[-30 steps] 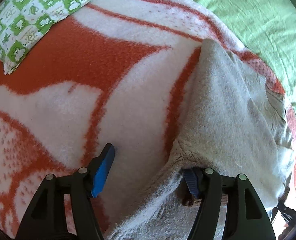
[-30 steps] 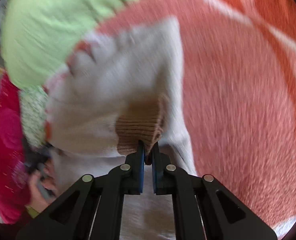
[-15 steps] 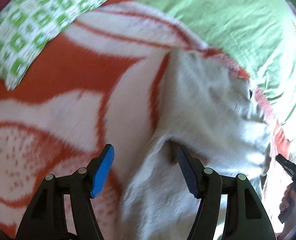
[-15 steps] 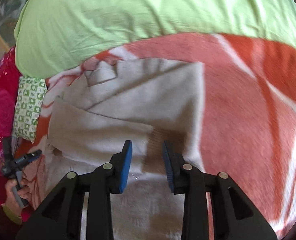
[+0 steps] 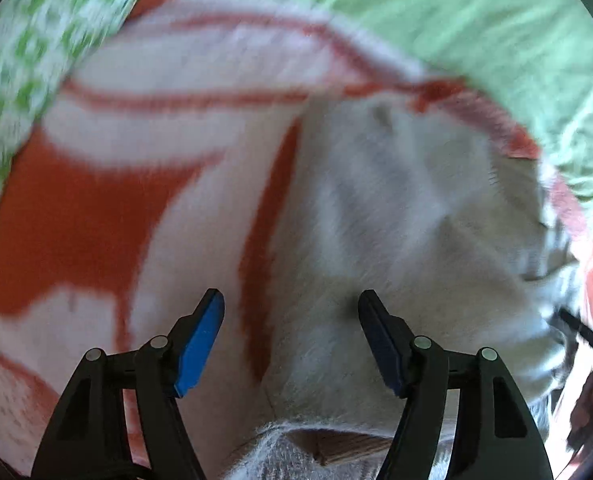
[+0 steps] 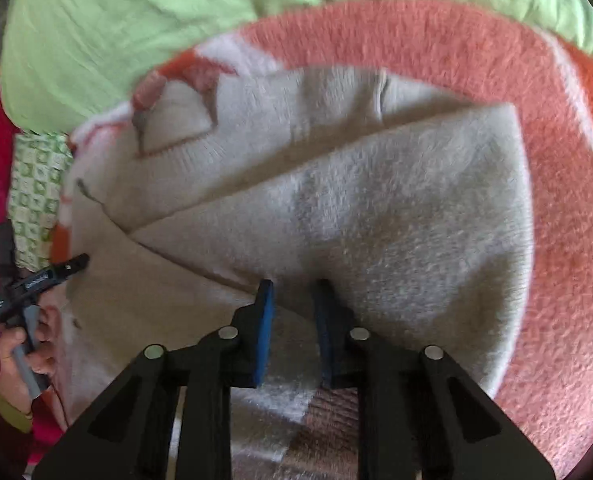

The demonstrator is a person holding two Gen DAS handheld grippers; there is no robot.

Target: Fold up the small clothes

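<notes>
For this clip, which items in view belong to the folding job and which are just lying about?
Job:
- grey sweater, already partly folded
- left claw, open above it
- right claw, closing, empty

Lying about:
- orange-and-white blanket
- green sheet
- green-patterned pillow

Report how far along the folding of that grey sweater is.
Done: the grey sweater lies on the orange and white blanket with one side panel folded diagonally across its body. In hand: nothing. The left gripper hangs wide open above it, jaws opening. The right gripper has its jaws closing above the fabric, no cloth pinched. Left: the brown ribbed cuff end and the remaining folds.
</notes>
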